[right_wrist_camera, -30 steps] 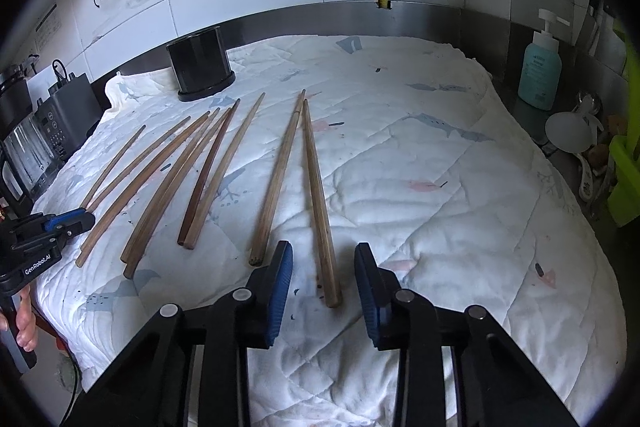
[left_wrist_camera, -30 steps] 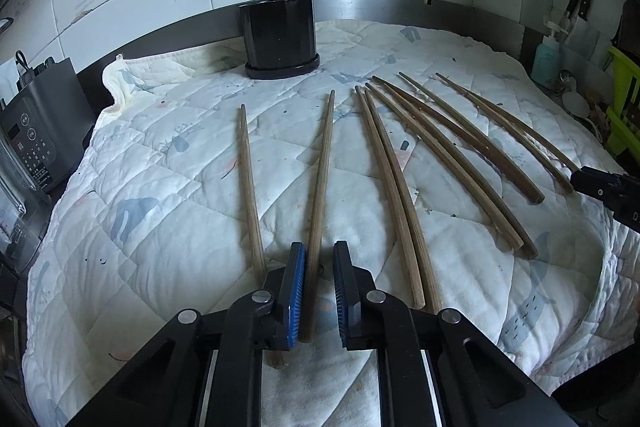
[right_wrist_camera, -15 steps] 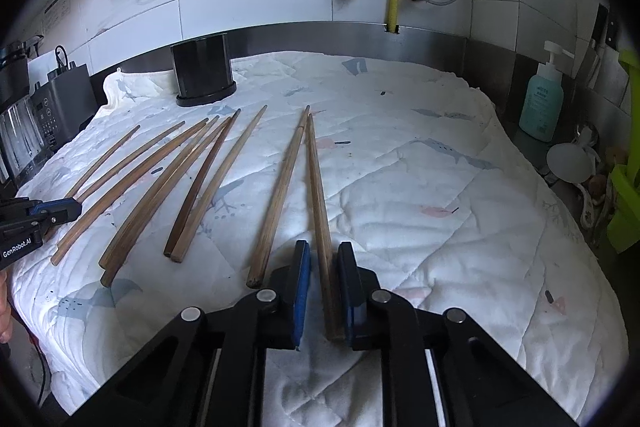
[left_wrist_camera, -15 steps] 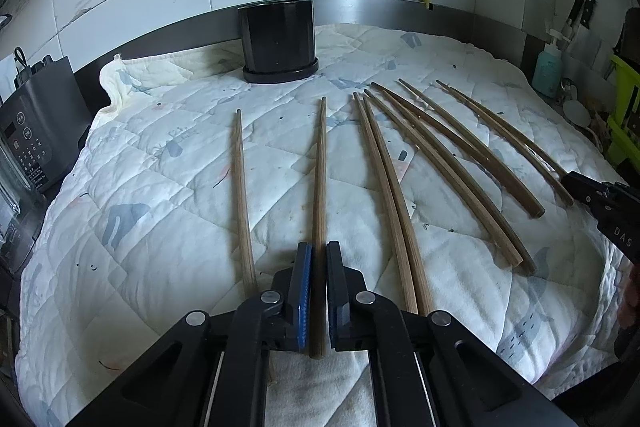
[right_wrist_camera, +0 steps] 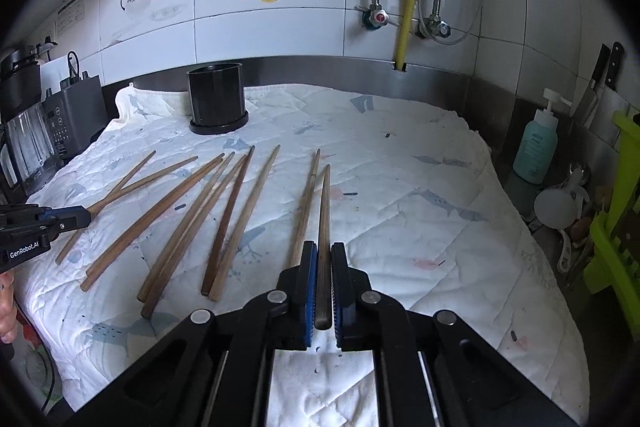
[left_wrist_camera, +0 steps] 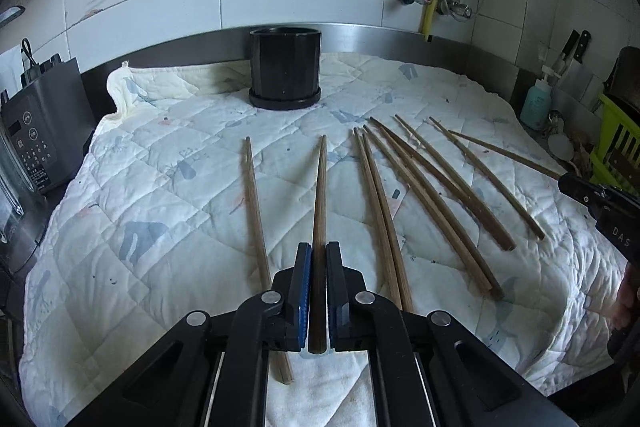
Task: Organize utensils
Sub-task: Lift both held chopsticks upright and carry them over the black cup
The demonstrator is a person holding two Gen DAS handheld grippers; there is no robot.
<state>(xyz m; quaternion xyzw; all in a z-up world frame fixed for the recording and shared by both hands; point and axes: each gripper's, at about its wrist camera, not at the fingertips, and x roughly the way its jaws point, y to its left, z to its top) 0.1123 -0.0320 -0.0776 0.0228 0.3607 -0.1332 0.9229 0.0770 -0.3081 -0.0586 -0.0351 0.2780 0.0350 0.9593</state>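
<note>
Several long wooden chopsticks lie spread on a white quilted cloth (left_wrist_camera: 160, 211). My left gripper (left_wrist_camera: 319, 251) is shut on one chopstick (left_wrist_camera: 319, 195), lifted off the cloth and pointing toward a black cylindrical holder (left_wrist_camera: 285, 67) at the back. Another chopstick (left_wrist_camera: 254, 203) lies just left of it. My right gripper (right_wrist_camera: 324, 253) is shut on a chopstick (right_wrist_camera: 325, 211), also raised, with its neighbour (right_wrist_camera: 306, 207) lying to the left. The holder (right_wrist_camera: 216, 99) stands at the back left in the right wrist view. The left gripper also shows there at the left edge (right_wrist_camera: 82, 219).
A blender base (left_wrist_camera: 36, 135) stands left of the cloth. A teal soap bottle (right_wrist_camera: 536, 147), a green rack (right_wrist_camera: 616, 227) and knives are at the right. Pipes run down the tiled wall behind.
Both grippers closed from open onto a chopstick each, then rose from the cloth with the chopsticks held.
</note>
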